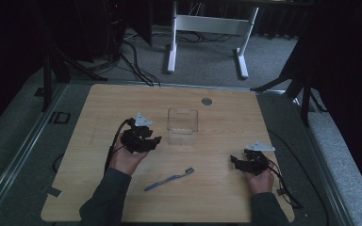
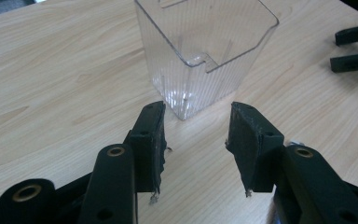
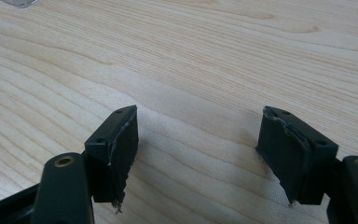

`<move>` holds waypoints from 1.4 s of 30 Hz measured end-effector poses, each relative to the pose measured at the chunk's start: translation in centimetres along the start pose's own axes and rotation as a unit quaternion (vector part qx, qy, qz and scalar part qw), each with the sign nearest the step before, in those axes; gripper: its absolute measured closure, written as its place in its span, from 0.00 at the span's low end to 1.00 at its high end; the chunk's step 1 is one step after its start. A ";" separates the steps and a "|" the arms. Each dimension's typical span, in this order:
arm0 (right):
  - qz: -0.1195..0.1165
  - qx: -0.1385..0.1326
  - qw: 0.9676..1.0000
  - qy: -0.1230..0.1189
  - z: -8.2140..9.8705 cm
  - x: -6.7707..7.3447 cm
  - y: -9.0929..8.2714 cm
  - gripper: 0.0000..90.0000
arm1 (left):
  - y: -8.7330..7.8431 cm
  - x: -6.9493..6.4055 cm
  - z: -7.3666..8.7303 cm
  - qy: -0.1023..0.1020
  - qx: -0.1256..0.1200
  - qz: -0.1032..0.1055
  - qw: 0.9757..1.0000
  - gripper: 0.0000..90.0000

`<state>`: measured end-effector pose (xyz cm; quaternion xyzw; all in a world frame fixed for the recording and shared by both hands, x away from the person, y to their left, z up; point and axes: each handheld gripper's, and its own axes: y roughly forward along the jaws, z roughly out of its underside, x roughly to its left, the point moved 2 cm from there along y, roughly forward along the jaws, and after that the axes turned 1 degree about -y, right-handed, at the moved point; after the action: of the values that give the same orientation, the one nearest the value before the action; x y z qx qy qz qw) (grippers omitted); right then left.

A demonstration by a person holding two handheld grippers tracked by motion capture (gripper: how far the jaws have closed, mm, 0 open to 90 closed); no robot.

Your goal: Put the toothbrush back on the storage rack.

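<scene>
Dim and underexposed from above, with black surroundings and a muted table (image 1: 226,122); bright and evenly lit in both gripper views, with soft, faint shadows under the pads. Slightly soft on the nearest black parts at the bottom edge, sharp on wood grain ahead of the left gripper (image 2: 196,135), with mild glints on the clear container (image 2: 205,51) just beyond it.

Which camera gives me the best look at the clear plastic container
The left gripper view: the clear container stands close ahead of the open left gripper, its ribbed walls and notched rim plain. The high view shows it small at mid-table. The right gripper view catches a sliver at its top left edge.
</scene>
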<state>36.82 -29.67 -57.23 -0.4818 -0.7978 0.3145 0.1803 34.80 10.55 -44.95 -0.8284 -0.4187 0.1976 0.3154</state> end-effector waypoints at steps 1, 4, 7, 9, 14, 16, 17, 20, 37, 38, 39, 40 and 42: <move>0.000 0.000 1.000 0.000 0.0 0.0 0.0 0.32 | 0.0 -0.1 -0.1 0.002 0.004 0.002 1.000 0.62; 0.000 -0.001 1.000 0.000 0.0 0.0 0.0 0.32 | 0.0 -0.4 -0.2 0.009 0.007 0.005 1.000 0.62; 0.000 -0.001 1.000 -0.001 0.0 0.0 0.0 0.32 | -0.1 -0.5 -0.2 0.010 0.009 0.007 1.000 0.62; 0.000 -0.001 1.000 -0.001 0.0 0.0 0.0 0.32 | -0.2 -0.8 -0.4 0.017 0.013 0.008 1.000 0.62; 0.000 0.000 1.000 0.000 0.0 0.0 0.0 0.32 | -0.4 -0.9 -0.5 0.022 0.017 0.008 1.000 0.62; 0.000 0.000 1.000 -0.001 0.0 0.0 0.0 0.32 | -0.3 -0.9 -0.5 0.025 0.021 0.012 0.999 0.63; 0.000 0.000 1.000 0.000 0.0 0.0 0.0 0.32 | -0.3 -0.9 -0.4 0.025 0.023 0.013 0.999 0.63; 0.000 -0.001 1.000 -0.001 0.0 0.0 0.0 0.32 | -0.2 -1.1 -0.4 0.027 0.029 0.015 0.999 0.63; 0.000 -0.001 1.000 -0.001 0.0 0.0 0.0 0.32 | 0.2 -2.1 -0.3 0.056 0.052 0.032 0.997 0.65; 0.000 0.000 1.000 0.000 0.0 0.0 0.0 0.32 | 0.3 -2.3 -0.3 0.062 0.059 0.036 0.996 0.66; 0.000 0.000 1.000 0.000 0.0 0.0 0.0 0.32 | 0.3 -2.3 -0.3 0.062 0.059 0.036 0.996 0.66; 0.000 0.000 1.000 -0.001 0.0 0.0 0.0 0.32 | 0.4 -2.4 -0.3 0.064 0.061 0.037 0.995 0.66; 0.000 0.000 1.000 -0.001 0.0 0.0 0.0 0.32 | 0.4 -2.6 -0.3 0.069 0.067 0.040 0.995 0.66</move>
<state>36.82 -29.67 -57.24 -0.4815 -0.7981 0.3147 0.1794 33.78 8.14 -44.87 -0.8334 -0.3481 0.1802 0.3897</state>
